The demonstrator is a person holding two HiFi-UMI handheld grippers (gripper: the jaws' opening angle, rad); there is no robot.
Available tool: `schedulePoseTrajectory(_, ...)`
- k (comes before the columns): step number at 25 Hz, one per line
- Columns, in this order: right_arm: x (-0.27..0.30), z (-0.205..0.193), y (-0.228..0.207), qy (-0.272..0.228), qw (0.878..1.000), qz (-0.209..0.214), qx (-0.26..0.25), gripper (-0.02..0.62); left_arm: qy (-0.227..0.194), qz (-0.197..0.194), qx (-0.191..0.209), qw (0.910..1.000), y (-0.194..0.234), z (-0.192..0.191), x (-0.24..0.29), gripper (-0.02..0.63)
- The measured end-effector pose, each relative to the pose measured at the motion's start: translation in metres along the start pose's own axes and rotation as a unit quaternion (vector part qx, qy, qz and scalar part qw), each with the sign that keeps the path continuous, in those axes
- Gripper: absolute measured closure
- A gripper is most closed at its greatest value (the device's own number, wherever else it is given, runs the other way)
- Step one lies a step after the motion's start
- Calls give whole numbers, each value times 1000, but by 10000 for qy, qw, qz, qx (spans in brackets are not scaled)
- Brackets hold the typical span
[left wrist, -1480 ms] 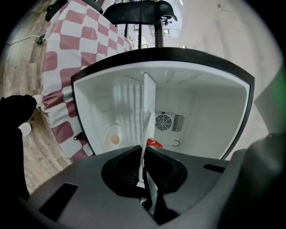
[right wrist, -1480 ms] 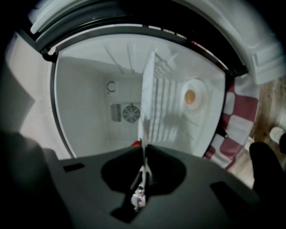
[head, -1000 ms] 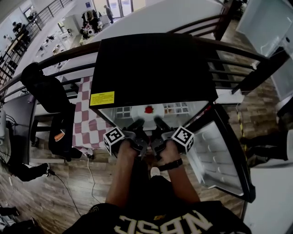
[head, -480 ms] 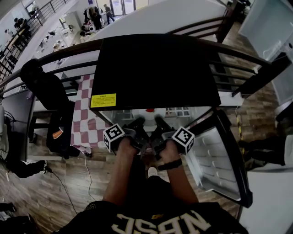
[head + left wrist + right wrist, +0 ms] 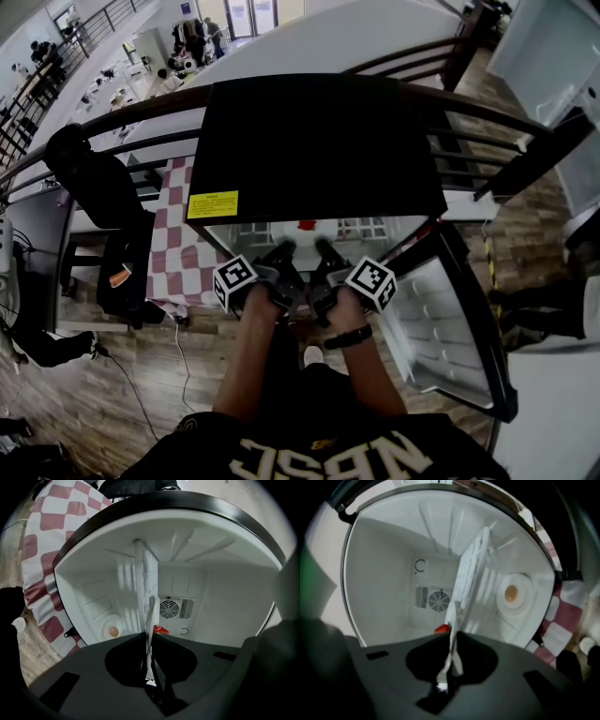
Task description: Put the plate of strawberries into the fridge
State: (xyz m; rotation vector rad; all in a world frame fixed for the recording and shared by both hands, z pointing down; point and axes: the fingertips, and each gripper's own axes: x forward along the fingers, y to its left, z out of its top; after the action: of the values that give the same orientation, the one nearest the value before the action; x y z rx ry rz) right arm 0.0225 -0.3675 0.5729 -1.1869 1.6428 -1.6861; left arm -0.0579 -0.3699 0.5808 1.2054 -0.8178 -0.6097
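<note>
A white plate (image 5: 286,231) with red strawberries (image 5: 307,225) sits in the mouth of the open black-topped fridge (image 5: 319,141). Both grippers hold its near rim. My left gripper (image 5: 284,251) is shut on the rim's left part, my right gripper (image 5: 323,248) on its right part. In the left gripper view the plate (image 5: 150,620) runs edge-on between the jaws of the left gripper (image 5: 149,637), with a strawberry (image 5: 161,630) just behind. The right gripper view shows the same plate edge (image 5: 453,616) pinched by the right gripper (image 5: 452,637), beside a strawberry (image 5: 441,629).
The fridge door (image 5: 441,319) stands open to the right. Inside are a white wire shelf (image 5: 145,569), a fan vent (image 5: 168,607) on the back wall and a round lamp (image 5: 112,631). A red-and-white checked cloth (image 5: 178,244) and a person in black (image 5: 94,187) are at the left.
Both grippers have edged forward with the plate. It now lies a little further under the fridge's top, and less of the strawberries shows in the head view.
</note>
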Motion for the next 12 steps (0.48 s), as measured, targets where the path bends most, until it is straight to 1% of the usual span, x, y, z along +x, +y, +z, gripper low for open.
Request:
schedulePoseTrajectory(2,-1,0,0,42,9997,-80,-211,546,-5,-128,280,9995,-5,2,-2,556)
schedulePoseTrajectory(3,-2,1,0,52,9995,-88,-296,506,-14,-191,457,9988,-9,4,-4,532)
schedulePoseTrajectory(4,-3,1,1,67,9992,-76,-398,435,-15,-245,647,9976,-13,6,-6,499)
schedulePoseTrajectory(5,-5,1,2,86,9986,-48,-525,378,-9,-284,840,9961,-17,7,-8,466)
schedulePoseTrajectory(6,-6,2,3,96,9978,-10,-663,342,-2,-306,1035,9942,-20,7,-10,443)
schedulePoseTrajectory(9,-13,4,8,45,9942,78,-1074,317,34,-286,1642,9860,-24,6,-17,410)
schedulePoseTrajectory(12,-22,5,14,0,9857,173,-1673,313,239,-303,2219,9743,-24,-3,-24,380)
